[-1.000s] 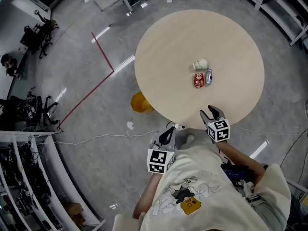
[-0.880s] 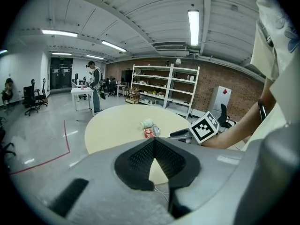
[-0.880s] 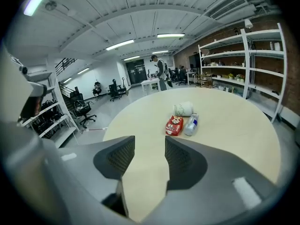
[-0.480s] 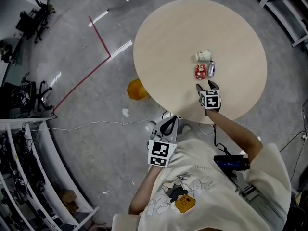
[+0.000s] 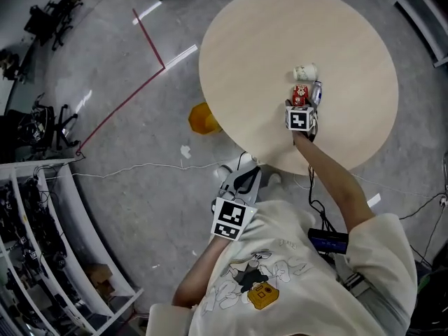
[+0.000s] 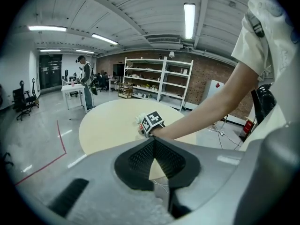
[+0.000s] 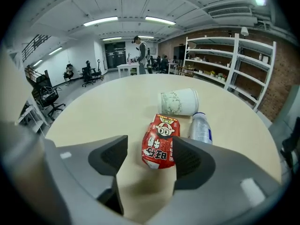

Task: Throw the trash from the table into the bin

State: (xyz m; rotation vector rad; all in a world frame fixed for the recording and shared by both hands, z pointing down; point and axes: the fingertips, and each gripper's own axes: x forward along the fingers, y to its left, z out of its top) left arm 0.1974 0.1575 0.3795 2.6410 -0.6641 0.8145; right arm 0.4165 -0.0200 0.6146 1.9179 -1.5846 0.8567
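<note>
Three pieces of trash lie together on the round beige table [image 5: 238, 47]: a white paper cup [image 5: 305, 71] on its side, a red snack packet [image 5: 300, 94] and a small plastic bottle [image 5: 316, 93]. My right gripper [image 5: 301, 106] reaches over the table to the packet. In the right gripper view its jaws have just been opening and stand wide; the near end of the packet [image 7: 160, 142] lies between the fingertips, close to the right one, with the cup [image 7: 179, 101] and bottle [image 7: 200, 128] beyond. My left gripper [image 5: 242, 179] hangs shut and empty off the table's near edge.
An orange-yellow object [image 5: 201, 117] sits on the grey floor beside the table's left edge. A red tape line [image 5: 126, 103] and loose cables [image 5: 140, 168] cross the floor. Metal racks [image 5: 42, 257] stand at the left. A person [image 7: 140, 55] stands far off at a white desk.
My right gripper has travelled from the table's near edge up to the red packet, and its jaws have spread wider. The left gripper has stayed where it was.
</note>
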